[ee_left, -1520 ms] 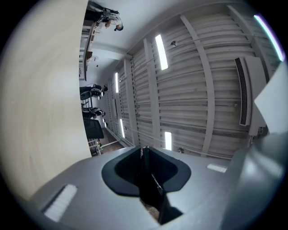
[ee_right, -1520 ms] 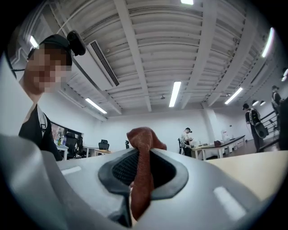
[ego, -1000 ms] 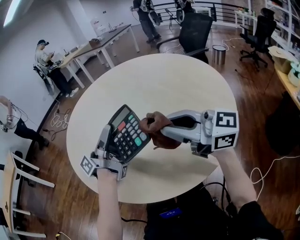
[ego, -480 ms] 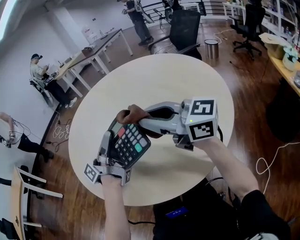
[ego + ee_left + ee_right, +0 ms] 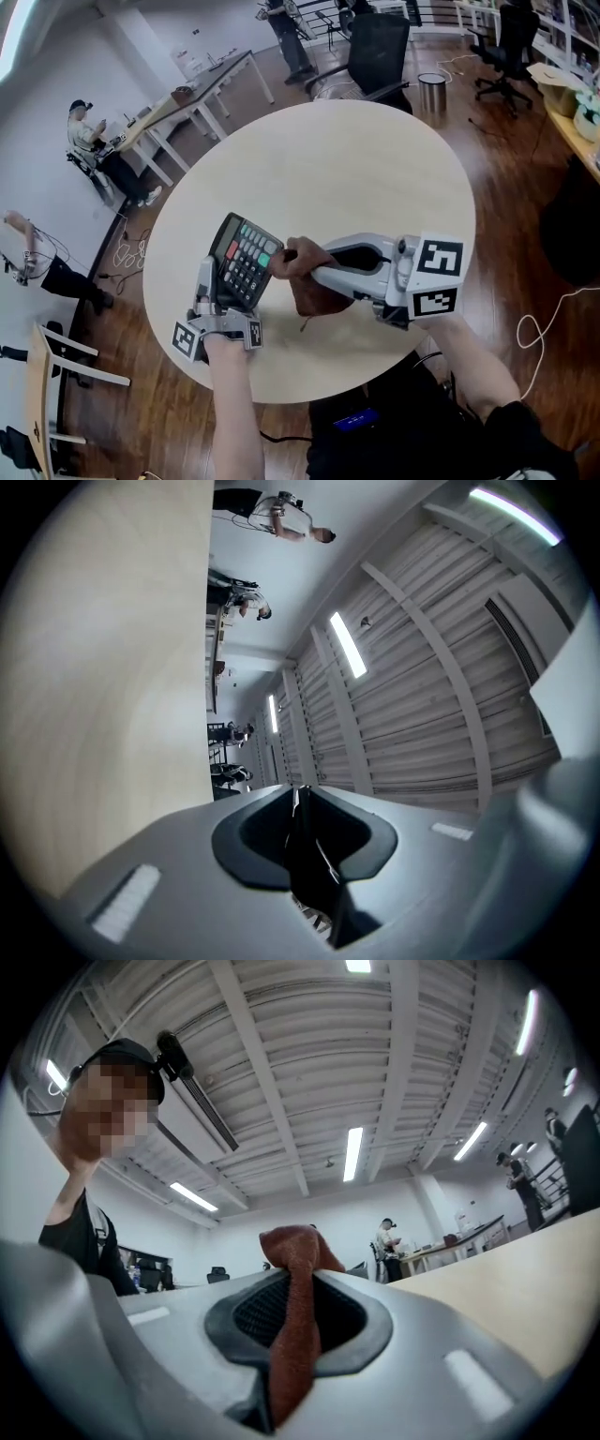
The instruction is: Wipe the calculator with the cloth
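- Calculator is held up off the round counter, tilted with its keys facing me, over the counter's near-left part.
- My left gripper has its jaws clamped on the calculator's lower-left edge. In the left gripper view the body runs edge-on between them as a thin dark slab.
- My right gripper has its jaws pinched on a rust-brown cloth. A bunched knob of fabric sticks out past the tips and the rest hangs loose below.
- From the head view, the knob of cloth sits at the right edge of the keypad and seems to touch it. I judge the wipe is under way, with most of the key face and the display left to cover.
- Risk one: the left jaws hold only a narrow strip of edge. A firm push from the cloth far from that strip could lever the calculator round, or out of the grip and onto the counter.
- Risk two: the cloth is caught by a thin fold. Drag across the raised keys could pull it through the jaws or snag it between buttons.
- Risk three: if the knob wears down, the hard tips could meet the keys or the display and scratch them.
- Risk four: the hanging tail hides part of the lower keypad from me, so I could miss a patch.
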Available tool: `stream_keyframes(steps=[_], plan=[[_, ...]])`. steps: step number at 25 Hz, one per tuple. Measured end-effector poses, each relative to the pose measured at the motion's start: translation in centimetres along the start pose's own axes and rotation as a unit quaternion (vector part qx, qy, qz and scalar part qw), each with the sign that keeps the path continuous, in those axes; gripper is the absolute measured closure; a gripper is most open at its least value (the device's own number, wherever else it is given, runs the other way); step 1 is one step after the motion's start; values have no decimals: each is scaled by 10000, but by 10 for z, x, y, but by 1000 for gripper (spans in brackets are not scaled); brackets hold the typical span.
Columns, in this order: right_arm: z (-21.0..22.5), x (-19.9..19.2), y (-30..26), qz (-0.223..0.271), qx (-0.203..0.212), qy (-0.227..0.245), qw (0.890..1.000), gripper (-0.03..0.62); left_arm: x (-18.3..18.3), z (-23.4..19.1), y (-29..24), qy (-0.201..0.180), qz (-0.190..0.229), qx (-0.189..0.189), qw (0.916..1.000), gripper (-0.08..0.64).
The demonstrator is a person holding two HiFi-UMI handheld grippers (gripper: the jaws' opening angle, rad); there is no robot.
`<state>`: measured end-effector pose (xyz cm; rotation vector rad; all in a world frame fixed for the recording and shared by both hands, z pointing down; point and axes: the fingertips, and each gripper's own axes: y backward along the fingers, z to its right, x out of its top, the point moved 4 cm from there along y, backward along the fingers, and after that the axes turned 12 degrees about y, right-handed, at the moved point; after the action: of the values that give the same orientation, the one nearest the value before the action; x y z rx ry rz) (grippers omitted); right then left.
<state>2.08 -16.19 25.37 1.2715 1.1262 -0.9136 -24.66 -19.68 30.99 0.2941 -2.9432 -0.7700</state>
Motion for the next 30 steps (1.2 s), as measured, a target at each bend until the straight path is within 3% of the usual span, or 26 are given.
stream_keyframes(steps=[2, 5, 9, 13, 17, 19, 21, 24, 27, 30], plan=[[7, 6, -2, 139, -614, 216, 9978, 542, 3, 0, 5, 12, 158, 48, 9999, 502], [15, 23, -15, 289, -1419, 825, 9860, 541, 3, 1, 6, 13, 348, 136, 9993, 502], [13, 15, -32, -62, -1684, 1544, 9735, 543, -12, -2, -2, -3, 545, 168, 9984, 502], [-16, -5, -49, -321, -1305, 1720, 9759, 541, -14, -4, -3, -18, 764, 202, 9969, 502], [-53, -24, -64, -507, -365, 1528, 9863, 541, -12, -5, -2, -85, 874, 180, 9960, 502], [-69, -29, -68, -584, 48, 1552, 9861, 541, -10, -5, 1, -89, 866, 173, 9961, 502], [-73, -25, -67, -444, 37, 1605, 9860, 541, -8, -4, 3, -77, 842, 169, 9963, 502], [-41, -6, -47, -122, -780, 1466, 9860, 542, -7, -3, 3, -37, 819, 142, 9965, 502], [8, 15, -18, 41, -1846, 1663, 9686, 541, -8, -2, 3, 3, 811, 113, 9966, 502], [31, 20, -14, 46, -2305, 1651, 9590, 541, -9, -2, 3, 24, 851, 91, 9963, 502]])
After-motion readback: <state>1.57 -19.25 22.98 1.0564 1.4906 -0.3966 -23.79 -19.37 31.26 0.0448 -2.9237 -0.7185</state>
